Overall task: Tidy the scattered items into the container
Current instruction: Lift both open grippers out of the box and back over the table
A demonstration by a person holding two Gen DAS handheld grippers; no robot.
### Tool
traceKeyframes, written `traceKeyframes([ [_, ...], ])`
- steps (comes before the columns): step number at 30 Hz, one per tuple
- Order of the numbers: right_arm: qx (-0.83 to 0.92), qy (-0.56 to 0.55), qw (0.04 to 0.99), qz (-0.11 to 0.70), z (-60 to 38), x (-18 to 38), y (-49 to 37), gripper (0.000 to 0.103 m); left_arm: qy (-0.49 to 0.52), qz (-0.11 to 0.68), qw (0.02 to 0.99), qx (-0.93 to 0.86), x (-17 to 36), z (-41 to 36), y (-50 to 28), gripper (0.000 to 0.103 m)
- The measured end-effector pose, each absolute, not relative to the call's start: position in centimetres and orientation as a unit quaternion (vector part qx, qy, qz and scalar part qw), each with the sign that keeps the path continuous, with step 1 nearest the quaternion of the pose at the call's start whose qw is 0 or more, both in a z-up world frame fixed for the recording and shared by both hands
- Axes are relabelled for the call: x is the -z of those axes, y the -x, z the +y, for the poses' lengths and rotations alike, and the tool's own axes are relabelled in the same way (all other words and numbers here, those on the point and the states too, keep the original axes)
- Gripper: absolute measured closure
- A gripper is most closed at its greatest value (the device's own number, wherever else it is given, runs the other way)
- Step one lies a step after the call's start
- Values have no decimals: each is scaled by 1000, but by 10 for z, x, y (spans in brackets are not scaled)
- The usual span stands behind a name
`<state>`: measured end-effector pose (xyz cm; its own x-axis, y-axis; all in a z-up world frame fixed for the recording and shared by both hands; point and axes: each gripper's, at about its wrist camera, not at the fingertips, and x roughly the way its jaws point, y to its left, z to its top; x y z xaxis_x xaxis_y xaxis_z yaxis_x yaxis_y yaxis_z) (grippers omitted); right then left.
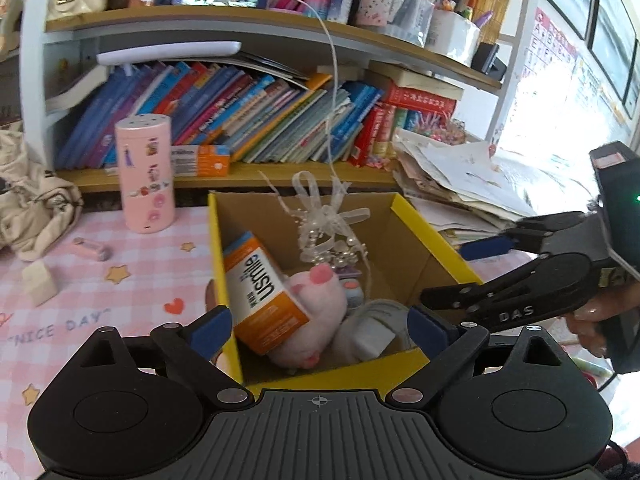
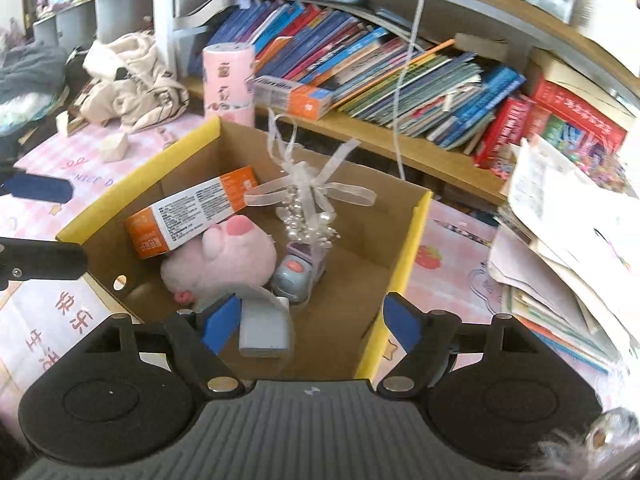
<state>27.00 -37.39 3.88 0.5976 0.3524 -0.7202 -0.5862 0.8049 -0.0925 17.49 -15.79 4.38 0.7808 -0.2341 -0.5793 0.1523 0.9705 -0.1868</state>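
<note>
The counter [image 1: 80, 280] is covered with a pink checked cloth, and on it stands the largest task thing, an open cardboard box [image 1: 424, 224] with yellow edges; I use this box as the landmark. Behind the box runs a low shelf with a leaning row of books [image 1: 256, 120], and to the right of the box lies a stack of loose papers [image 1: 460, 176].

Inside the box, on its left side, a pink plush toy [image 1: 320, 300] lies on the floor of the box. An orange and white toothpaste carton [image 1: 260, 292] leans on the plush toy and against the left wall of the box. At the near wall of the box there is a grey and white item [image 2: 264, 328]; what it is I cannot tell. Near the middle of the box stands a small grey and lilac toy [image 2: 294, 276], and just behind it rises a white ribbon bow with pearls [image 1: 324, 224].

Outside the box, to its left, a tall pink cylinder [image 1: 146, 176] stands upright on the counter. Further left and nearer lie a small cream block [image 1: 38, 284] and a small pink item [image 1: 90, 248], both well apart from the box.

The left gripper [image 1: 320, 328] hangs over the near edge of the box with its jaws spread wide and nothing between them. The right gripper [image 2: 312, 324] is over the right half of the box, its jaws also released and holding nothing.
</note>
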Motion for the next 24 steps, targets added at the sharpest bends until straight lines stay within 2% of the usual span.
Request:
traceKeyframes([
  [5, -242, 140, 889, 363, -383, -40, -254, 23, 76, 311, 943, 95, -41, -153, -165, 5],
  [11, -199, 130, 901, 363, -386, -40, -229, 14, 78, 306, 943, 109, -39, -148, -156, 5],
  [24, -107, 90, 907, 396, -356, -22, -164, 13, 44, 332, 936, 104, -29, -106, -124, 4],
])
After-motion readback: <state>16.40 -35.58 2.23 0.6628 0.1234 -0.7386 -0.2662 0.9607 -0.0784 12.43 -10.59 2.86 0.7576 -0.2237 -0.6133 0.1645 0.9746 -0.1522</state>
